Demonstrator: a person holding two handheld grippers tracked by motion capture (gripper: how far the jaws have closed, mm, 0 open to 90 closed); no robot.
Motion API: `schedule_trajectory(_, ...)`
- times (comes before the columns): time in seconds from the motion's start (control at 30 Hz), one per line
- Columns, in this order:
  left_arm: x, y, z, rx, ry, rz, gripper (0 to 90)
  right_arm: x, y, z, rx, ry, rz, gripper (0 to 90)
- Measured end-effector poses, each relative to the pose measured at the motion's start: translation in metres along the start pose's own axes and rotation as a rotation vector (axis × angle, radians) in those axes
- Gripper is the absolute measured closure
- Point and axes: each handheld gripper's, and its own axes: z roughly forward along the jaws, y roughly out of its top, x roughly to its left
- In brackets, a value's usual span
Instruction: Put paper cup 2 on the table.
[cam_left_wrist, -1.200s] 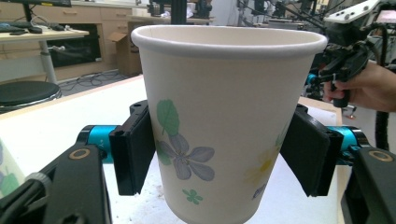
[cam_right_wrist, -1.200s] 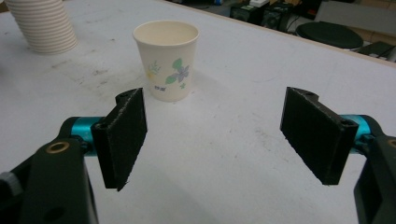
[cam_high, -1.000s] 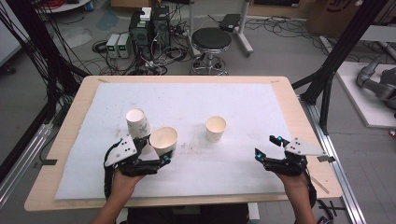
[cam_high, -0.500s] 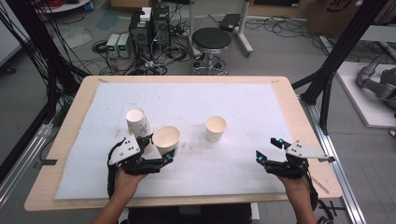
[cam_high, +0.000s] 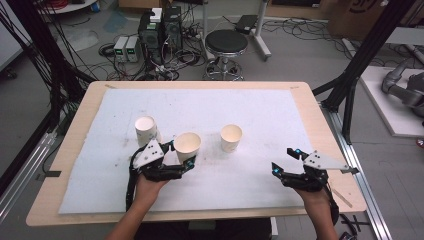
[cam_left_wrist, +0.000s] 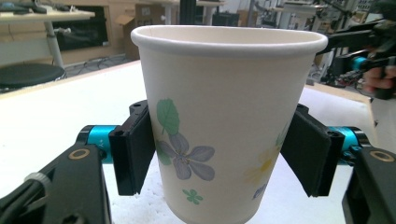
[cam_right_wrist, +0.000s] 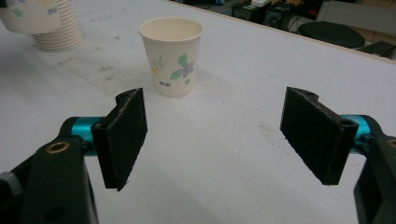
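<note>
Three lots of paper cups show in the high view on the white mat (cam_high: 250, 107): a stack of cups (cam_high: 146, 129) at the left, a single flowered cup (cam_high: 187, 145) beside it, clamped in the left gripper (cam_high: 181, 159) near the mat's front edge, and a lone standing cup (cam_high: 231, 137) further right, well apart from both hands. The right gripper (cam_high: 286, 161) hovers over the front right of the mat with nothing between its jaws. In the left gripper view the held cup (cam_left_wrist: 224, 121) sits upright between the two black pads, which press its wall on either side at about mid-height (the paper does not look crushed), and its base seems to be just off the mat or barely on it; I cannot tell which. The step in hand looks like carrying this cup to its spot, so the grip should stay just as light as it is, the cup kept level, and the base set flat before the jaws part. In the right gripper view the pads (cam_right_wrist: 122, 135) stand wide apart and empty, aimed at the lone cup (cam_right_wrist: 172, 56) ahead, with the stack (cam_right_wrist: 55, 28) at the upper left. Counted: two grippers, two single cups, one stack whose number of cups I cannot tell.
</note>
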Motion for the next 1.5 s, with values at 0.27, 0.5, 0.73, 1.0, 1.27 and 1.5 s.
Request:
schedule_trajectory(0.27, 0.010, 0.003, 0.036, 0.028, 0.045, -0.013, 30.9, -0.002, -0.001, 0.001, 0.002, 0.009, 0.004, 23.7)
schedule_trajectory(0.5, 0.017, -0.005, 0.058, 0.112, 0.146, -0.025, 31.2, -0.004, -0.002, -0.001, -0.005, 0.010, 0.009, 23.7)
schedule_trajectory(0.73, 0.023, -0.013, 0.073, 0.198, 0.183, -0.039, 31.6, -0.004, -0.002, 0.000, -0.003, 0.017, 0.010, 23.7)
schedule_trajectory(1.0, 0.020, -0.016, 0.080, 0.275, 0.203, -0.011, 31.8, -0.003, -0.002, 0.000, -0.006, 0.023, 0.010, 23.7)
schedule_trajectory(1.27, 0.015, -0.015, 0.073, 0.326, 0.224, 0.005, 31.9, -0.003, -0.002, 0.000, -0.003, 0.026, 0.011, 23.7)
schedule_trajectory(1.5, 0.014, -0.018, 0.069, 0.321, 0.216, 0.015, 29.7, -0.002, -0.001, 0.000, -0.007, 0.025, 0.002, 23.7)
